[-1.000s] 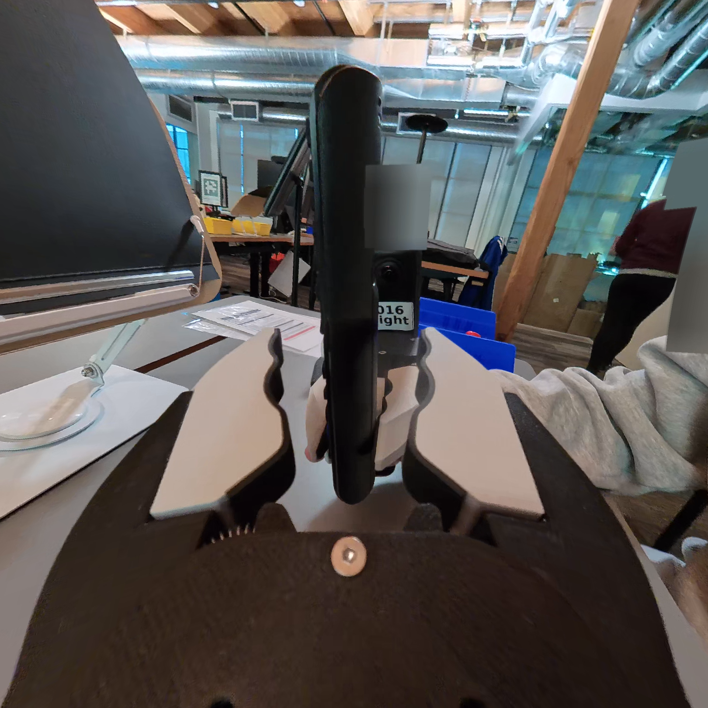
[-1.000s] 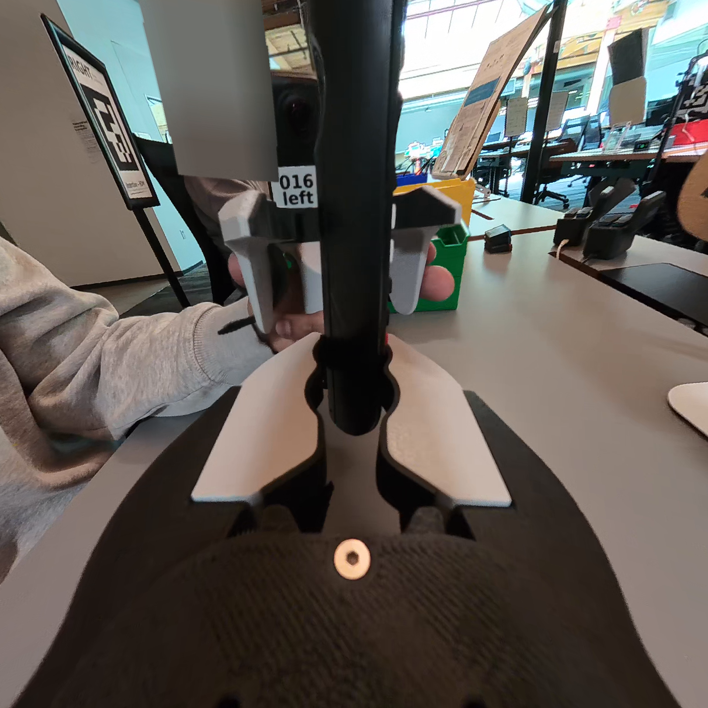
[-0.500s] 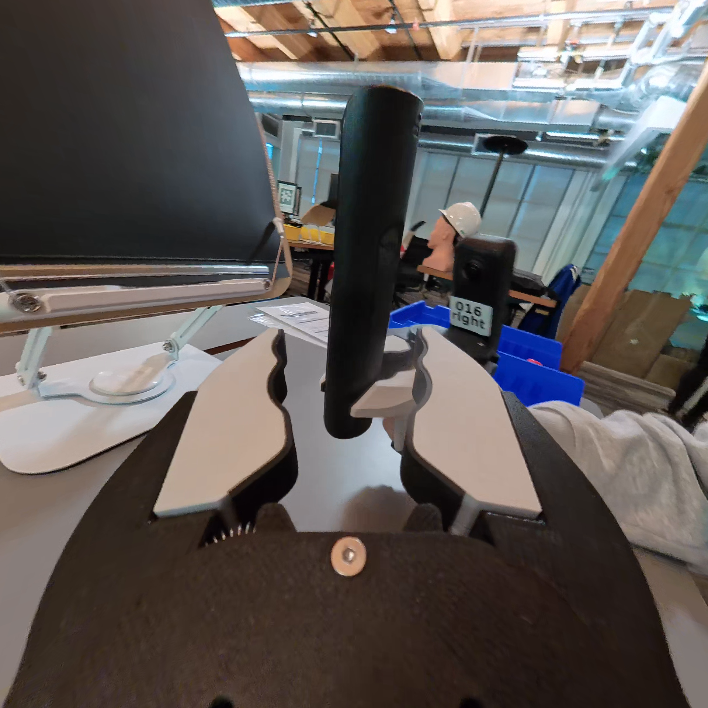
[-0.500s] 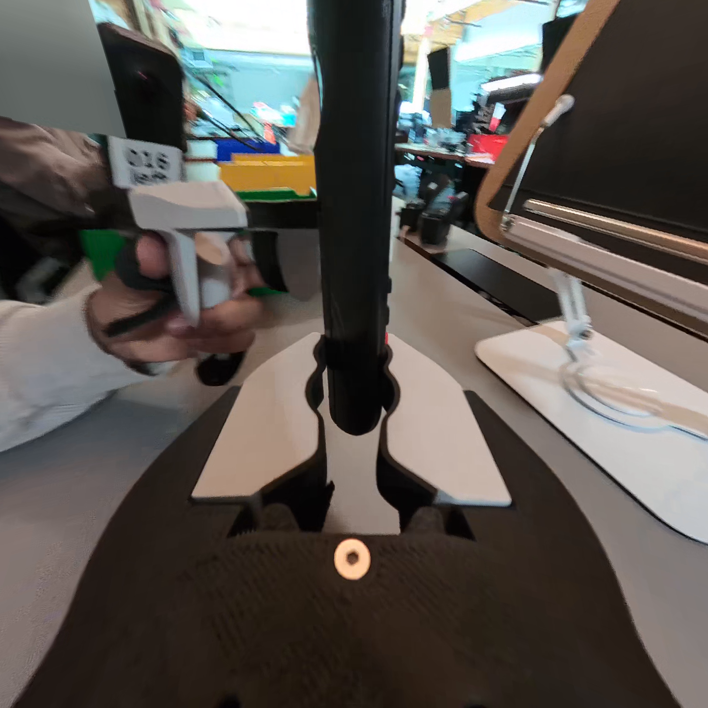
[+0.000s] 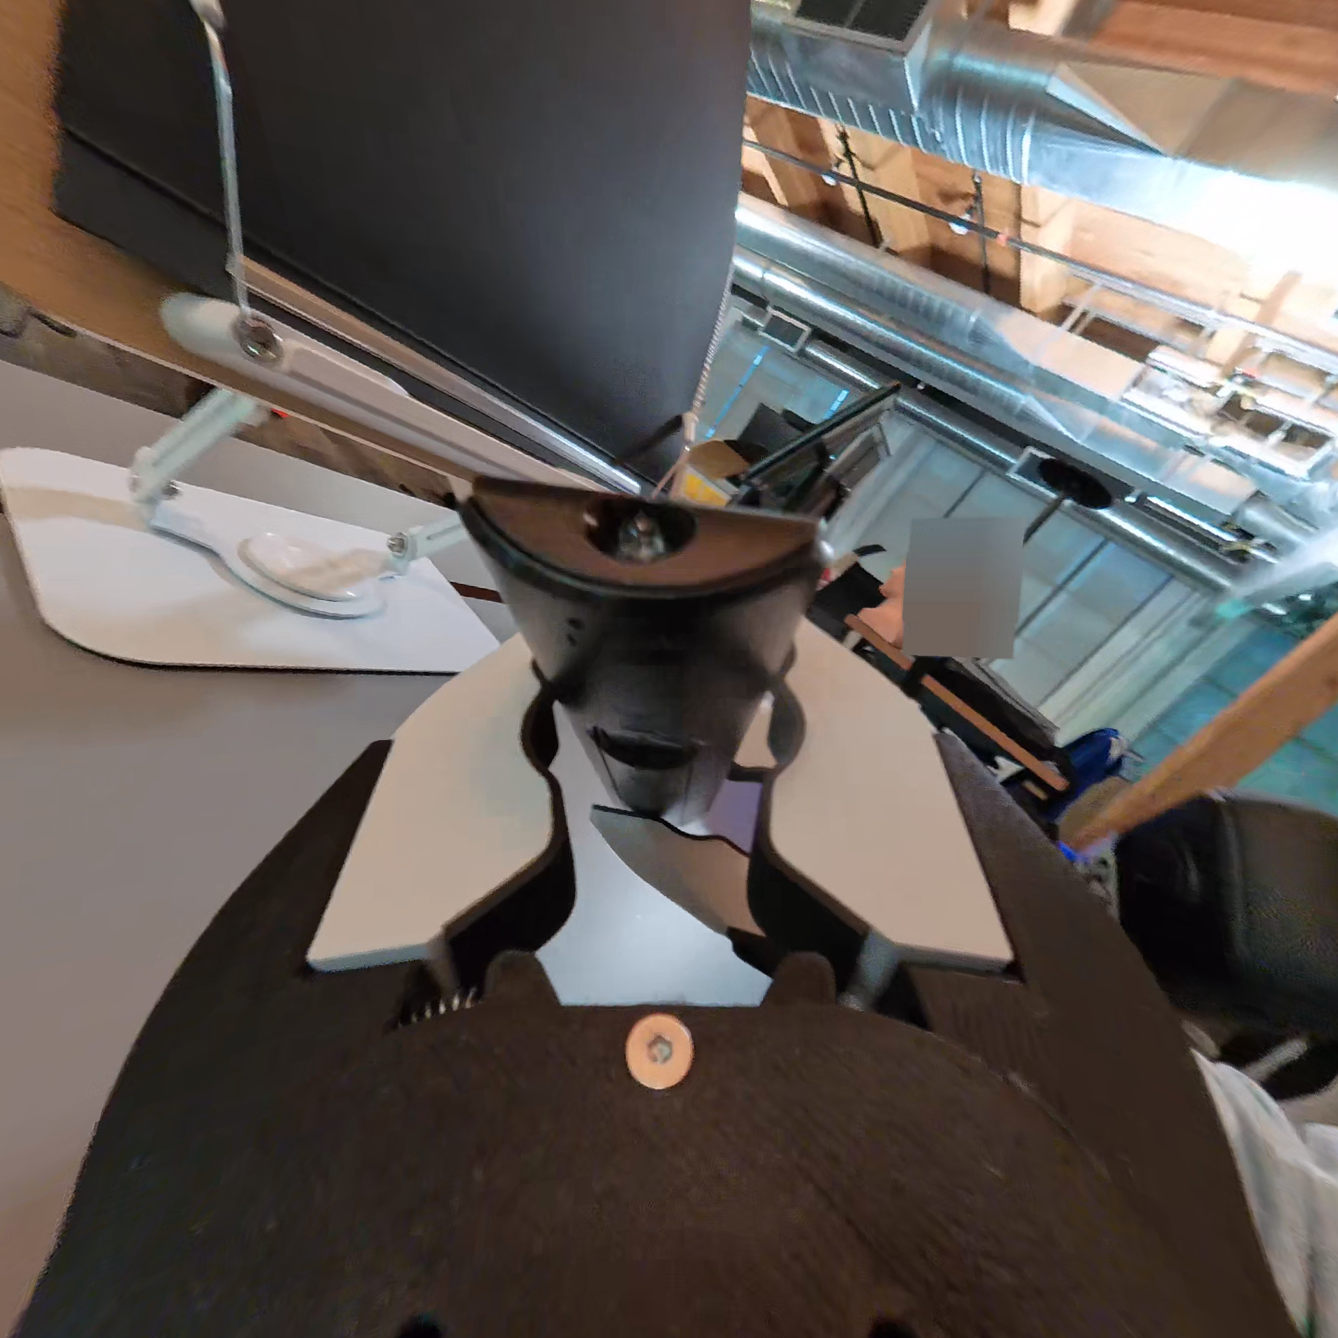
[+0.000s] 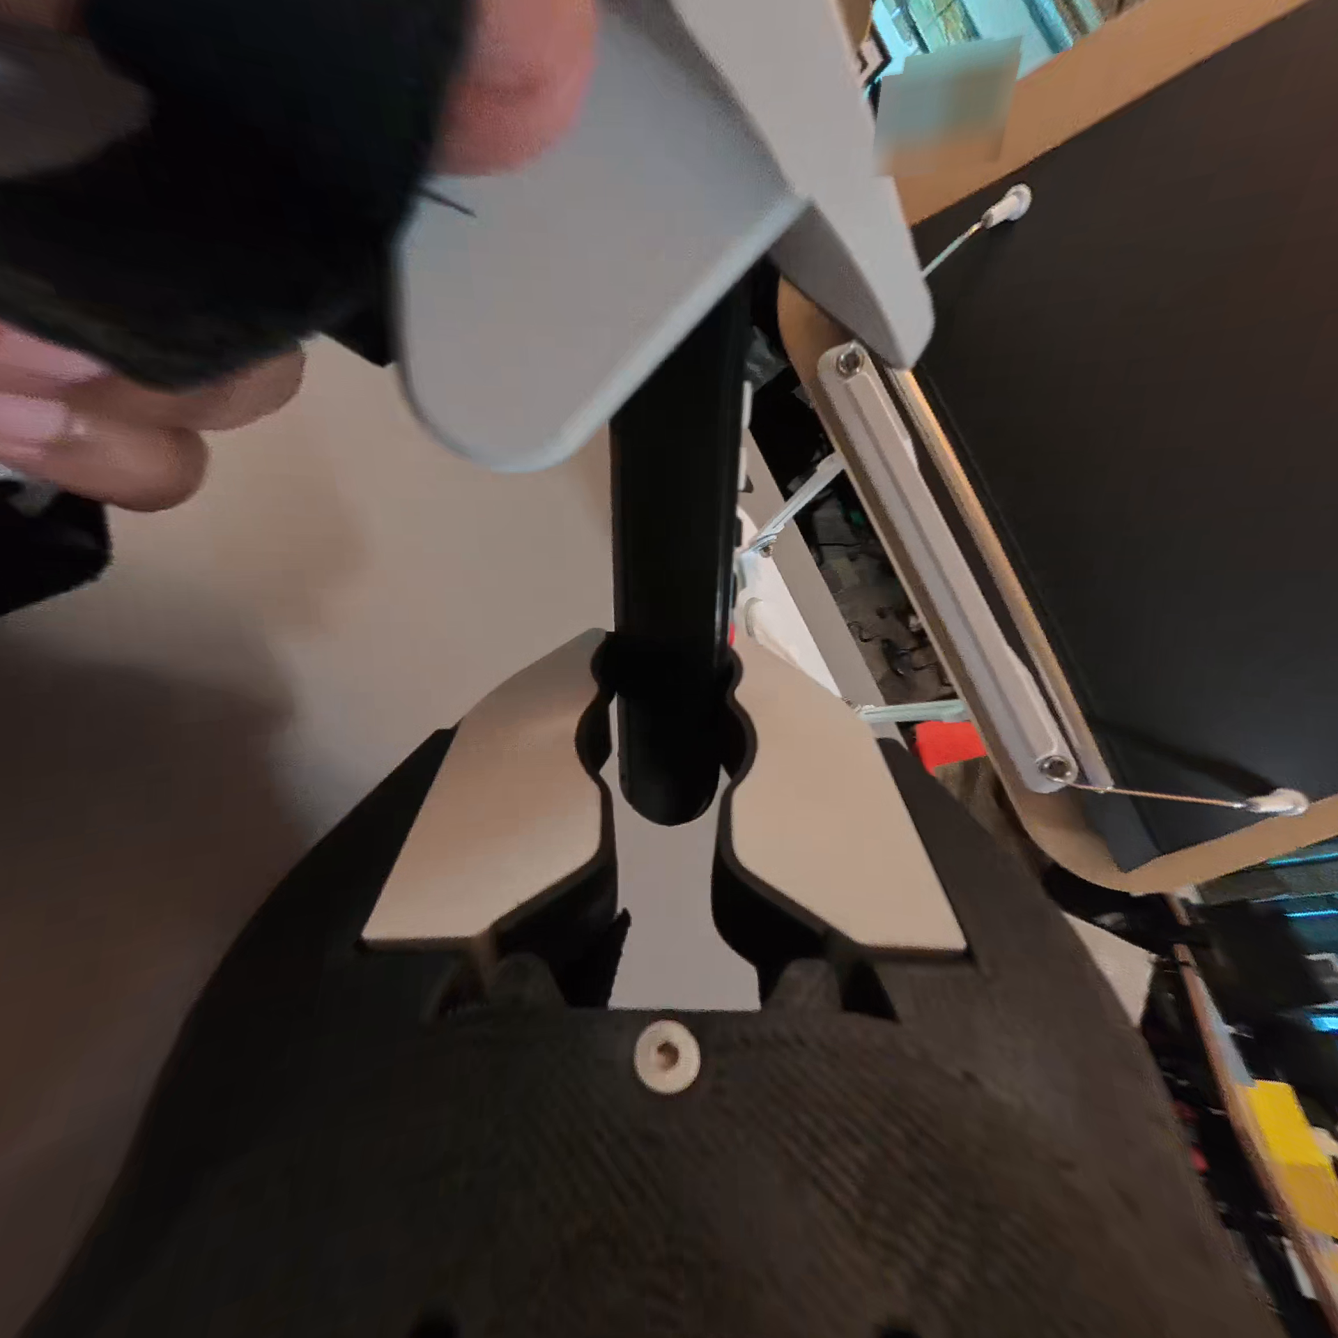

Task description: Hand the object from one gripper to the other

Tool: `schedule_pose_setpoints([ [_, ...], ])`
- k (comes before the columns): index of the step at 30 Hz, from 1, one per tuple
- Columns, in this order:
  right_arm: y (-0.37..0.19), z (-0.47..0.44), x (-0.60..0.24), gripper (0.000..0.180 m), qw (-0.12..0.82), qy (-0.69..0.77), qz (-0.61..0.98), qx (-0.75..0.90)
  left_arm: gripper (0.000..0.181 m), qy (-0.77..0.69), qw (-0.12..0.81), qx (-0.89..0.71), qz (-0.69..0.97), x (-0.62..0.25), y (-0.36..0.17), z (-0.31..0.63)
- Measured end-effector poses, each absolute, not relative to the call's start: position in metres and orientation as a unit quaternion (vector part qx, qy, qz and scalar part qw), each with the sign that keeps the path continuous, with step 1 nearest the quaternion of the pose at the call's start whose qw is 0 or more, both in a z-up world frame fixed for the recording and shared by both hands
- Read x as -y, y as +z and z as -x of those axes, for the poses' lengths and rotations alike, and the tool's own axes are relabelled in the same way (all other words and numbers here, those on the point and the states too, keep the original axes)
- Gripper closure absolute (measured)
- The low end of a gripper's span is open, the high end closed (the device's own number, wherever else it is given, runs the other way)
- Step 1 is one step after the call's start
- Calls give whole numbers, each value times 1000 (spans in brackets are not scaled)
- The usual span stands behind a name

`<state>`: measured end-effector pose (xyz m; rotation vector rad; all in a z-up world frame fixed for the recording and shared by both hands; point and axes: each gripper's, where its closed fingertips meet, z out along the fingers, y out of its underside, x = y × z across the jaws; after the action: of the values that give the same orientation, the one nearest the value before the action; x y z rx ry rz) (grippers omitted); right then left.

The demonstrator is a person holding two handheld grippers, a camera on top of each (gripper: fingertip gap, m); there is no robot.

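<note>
The black handle [image 6: 670,579] is clamped at its lower end by the jaws of the right gripper [image 6: 670,673] and is held upright above the counter [image 5: 145,760], so that its free upper end is offered for the transfer. That end is seen head-on between the jaws of the left gripper [image 5: 662,695], which are set apart on either side of it. Whether they press on it cannot be told.

In the right wrist view a grey finger [image 6: 615,253] of the left gripper is seen at 12 o'clock, over the handle, with a person's hand [image 6: 108,434] at 10 o'clock. The handover is judged not yet completed.

A black panel [image 5: 434,181] on a white stand [image 5: 217,601] is seen at 10 o'clock. A yellow bin [image 6: 1296,1137] is blurred at 4 o'clock, and its contents cannot be made out.
</note>
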<state>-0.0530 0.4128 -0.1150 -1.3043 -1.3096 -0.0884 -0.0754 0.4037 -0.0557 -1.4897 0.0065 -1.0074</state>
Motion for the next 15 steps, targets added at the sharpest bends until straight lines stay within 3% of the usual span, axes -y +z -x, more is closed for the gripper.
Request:
schedule_pose_setpoints([
  [7,-107,66,-395,149,615,-35,537,576,128,-463,634,19,619,-402,-46,91],
  [10,-103,71,-389,117,626,-5,517,584,128,-461,644,11,610,-401,-42,95],
  [15,-72,70,-372,103,647,185,498,547,127,-458,663,6,593,-398,-34,109],
])
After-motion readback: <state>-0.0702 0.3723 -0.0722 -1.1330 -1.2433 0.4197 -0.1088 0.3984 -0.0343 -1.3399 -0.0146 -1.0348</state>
